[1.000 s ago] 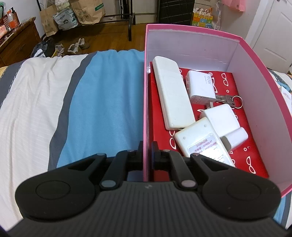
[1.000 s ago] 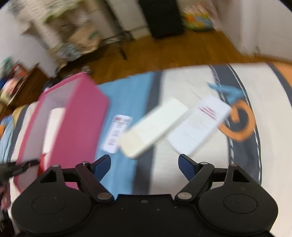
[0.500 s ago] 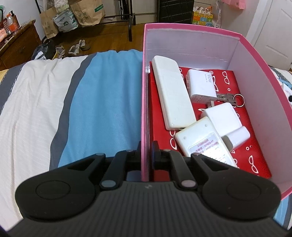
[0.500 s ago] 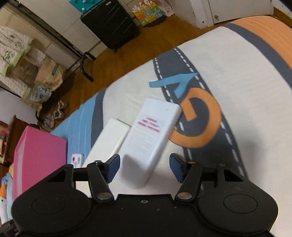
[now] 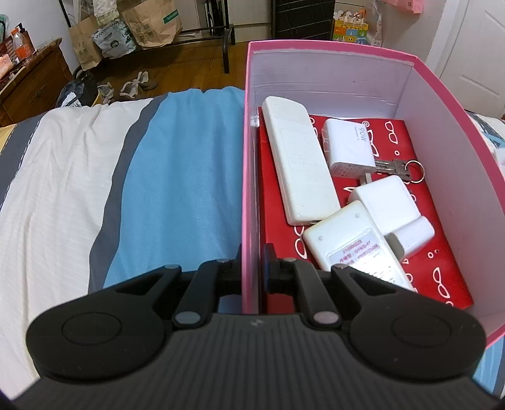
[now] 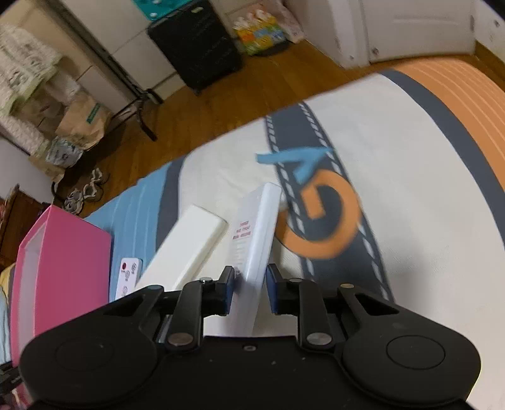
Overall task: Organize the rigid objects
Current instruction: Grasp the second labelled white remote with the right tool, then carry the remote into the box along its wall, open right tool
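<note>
My left gripper (image 5: 252,261) is shut on the left wall of the pink box (image 5: 249,176). Inside lie a long white remote (image 5: 296,164), a white 90W charger (image 5: 347,142), keys (image 5: 401,167), another white adapter (image 5: 385,202) and a white remote with a label (image 5: 353,249). My right gripper (image 6: 251,284) is shut on a white labelled remote (image 6: 257,233), tipped on its edge above the bed. A cream remote (image 6: 186,249) and a small white remote (image 6: 126,277) lie on the bed beside the pink box (image 6: 63,261).
The bed cover (image 6: 394,205) has blue, grey, white and orange bands. Beyond the bed edge are a wood floor, paper bags (image 5: 148,25), shoes (image 5: 132,86), a black suitcase (image 6: 199,41) and a door (image 6: 416,25).
My right gripper closed on the white labelled remote and tipped it up on its edge. My left gripper stays clamped on the box wall.
</note>
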Tool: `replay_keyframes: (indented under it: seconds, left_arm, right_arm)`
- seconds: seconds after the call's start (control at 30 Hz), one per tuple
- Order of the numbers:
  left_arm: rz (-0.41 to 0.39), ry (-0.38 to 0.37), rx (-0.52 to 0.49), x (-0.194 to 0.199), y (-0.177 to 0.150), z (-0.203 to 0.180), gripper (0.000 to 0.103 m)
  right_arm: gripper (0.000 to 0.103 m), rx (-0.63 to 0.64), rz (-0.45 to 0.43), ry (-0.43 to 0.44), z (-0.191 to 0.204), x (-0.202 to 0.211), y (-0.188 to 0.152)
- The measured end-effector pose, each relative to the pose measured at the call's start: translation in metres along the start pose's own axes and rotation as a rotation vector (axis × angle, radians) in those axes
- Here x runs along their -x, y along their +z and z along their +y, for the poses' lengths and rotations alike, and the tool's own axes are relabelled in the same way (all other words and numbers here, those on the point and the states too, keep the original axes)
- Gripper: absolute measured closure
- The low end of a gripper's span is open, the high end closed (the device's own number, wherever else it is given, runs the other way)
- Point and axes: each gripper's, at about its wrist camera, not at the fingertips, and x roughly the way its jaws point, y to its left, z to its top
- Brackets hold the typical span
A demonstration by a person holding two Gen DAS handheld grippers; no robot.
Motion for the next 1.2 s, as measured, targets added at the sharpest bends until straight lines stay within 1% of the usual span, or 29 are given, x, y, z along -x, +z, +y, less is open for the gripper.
replay_keyframes:
  seconds: [0.03, 0.13, 0.17, 0.2, 0.23, 0.27, 0.3, 0.37, 0.4, 0.43, 0.5, 0.53, 0.57, 0.63, 0.67, 0.77, 0.83, 0.9, 1.0, 1.03, 1.1, 1.2]
  left_arm:
    - [0.0, 0.001, -0.001, 0.0, 0.0, 0.0, 0.096]
    - [-0.001, 0.001, -0.001, 0.0, 0.0, 0.0, 0.096]
    - [-0.001, 0.001, 0.0, 0.0, 0.0, 0.0, 0.096]
    - [0.0, 0.001, -0.001, 0.0, 0.0, 0.0, 0.096]
    - [0.0, 0.001, -0.001, 0.0, 0.0, 0.0, 0.096]
    - [0.0, 0.0, 0.001, 0.001, 0.0, 0.0, 0.096]
    - [0.0, 0.0, 0.0, 0.0, 0.0, 0.0, 0.096]
    - [0.001, -0.002, 0.002, 0.0, 0.0, 0.001, 0.096]
    - [0.001, -0.002, 0.002, 0.0, 0.0, 0.001, 0.096]
    - [0.002, -0.002, 0.002, -0.001, 0.0, 0.001, 0.096]
    - [0.0, 0.0, 0.001, -0.001, 0.0, 0.001, 0.096]
    - [0.0, 0.002, -0.002, -0.001, 0.001, 0.0, 0.096]
    - [-0.001, 0.003, -0.003, 0.0, 0.001, 0.0, 0.096]
    - [0.0, 0.004, -0.003, 0.0, 0.001, 0.0, 0.096]
    - [0.0, 0.003, -0.002, 0.0, 0.001, 0.0, 0.096]
    - [0.0, 0.003, -0.001, 0.0, 0.001, 0.0, 0.096]
    - [0.0, 0.001, 0.002, 0.0, 0.001, 0.0, 0.096]
    - [0.0, 0.001, 0.005, 0.0, 0.0, 0.0, 0.096]
    - [0.0, 0.002, 0.004, 0.0, 0.0, 0.0, 0.096]
    - [-0.001, 0.001, 0.004, 0.0, 0.0, 0.0, 0.096]
    - [0.0, 0.002, 0.003, 0.0, 0.0, 0.0, 0.096]
    - [-0.002, 0.004, 0.003, 0.0, 0.0, 0.0, 0.096]
  right_arm:
    - [0.078, 0.017, 0.023, -0.001, -0.002, 0.002, -0.002]
    - [0.077, 0.058, 0.037, -0.044, -0.007, 0.003, -0.002]
    - [0.077, 0.069, 0.029, -0.081, -0.007, 0.003, -0.001]
    - [0.079, 0.111, 0.016, -0.151, -0.004, 0.002, -0.001]
    - [0.078, 0.17, 0.007, -0.222, 0.0, 0.0, -0.002]
    - [0.077, 0.202, 0.001, -0.252, 0.002, -0.003, -0.003]
    - [0.077, 0.198, 0.002, -0.242, 0.001, -0.003, -0.003]
    - [0.075, 0.165, 0.014, -0.169, 0.0, -0.003, -0.001]
    - [0.067, 0.155, 0.019, -0.142, 0.001, -0.004, -0.001]
    - [0.056, 0.151, 0.02, -0.128, 0.003, -0.006, 0.0]
    - [0.044, 0.172, 0.029, -0.118, 0.008, -0.013, -0.001]
    - [0.04, 0.192, 0.029, -0.143, 0.012, -0.019, -0.002]
    - [0.04, 0.206, 0.031, -0.17, 0.015, -0.026, -0.003]
    - [0.036, 0.224, 0.024, -0.198, 0.019, -0.037, -0.005]
    - [0.036, 0.236, 0.017, -0.215, 0.02, -0.041, -0.006]
    - [0.038, 0.307, -0.012, -0.251, 0.029, -0.041, -0.01]
    - [0.038, 0.304, -0.008, -0.268, 0.03, -0.035, -0.011]
    - [0.039, 0.287, -0.016, -0.252, 0.03, -0.024, -0.012]
    - [0.039, 0.253, -0.061, -0.202, 0.032, 0.003, -0.014]
    - [0.039, 0.236, -0.078, -0.178, 0.034, 0.013, -0.015]
    - [0.039, 0.215, -0.106, -0.098, 0.041, 0.034, -0.018]
    - [0.039, 0.219, -0.141, 0.002, 0.061, 0.055, -0.025]
